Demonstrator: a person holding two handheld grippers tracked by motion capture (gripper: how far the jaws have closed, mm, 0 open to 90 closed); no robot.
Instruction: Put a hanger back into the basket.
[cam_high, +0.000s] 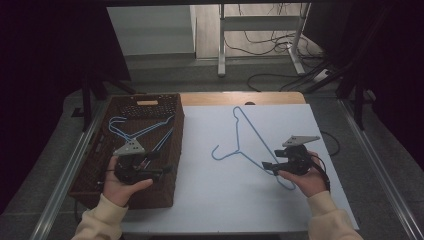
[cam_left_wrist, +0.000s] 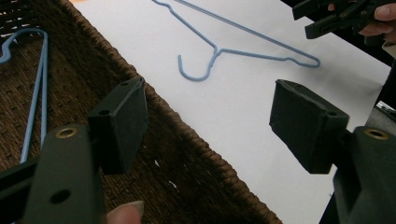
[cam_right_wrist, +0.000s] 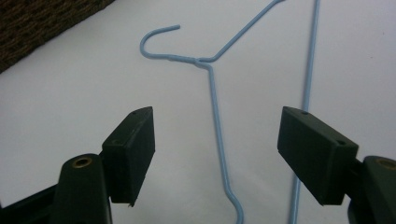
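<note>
Looks like hangers are going into the dark brown woven wicker basket (cam_high: 90, 165) at the table's left: light blue wire hangers (cam_high: 137, 131) already lie inside it, at least two by my read, so that part is done. One more light blue wire coat hanger (cam_high: 250, 137) is left, lying flat on the white table sheet (cam_high: 210, 200) right of the basket, hook toward the basket, well apart from its rim. Right gripper (cam_right_wrist: 215, 140) sits low at the hanger's near corner, jaws spread wide with one wire arm running between the pads, nothing clamped yet, so the grasp is still to do. Left gripper (cam_left_wrist: 208, 126) hovers over the basket's right rim, jaws wide and empty. Judging from that: pick, carry across, drop in. Obstacles: thin wire flat on the sheet gives little to bite on; the basket wall must be cleared; hangers inside could snag the hook. Cables and a desk frame (cam_high: 260, 30) on the floor beyond the table are out of the way.
</note>
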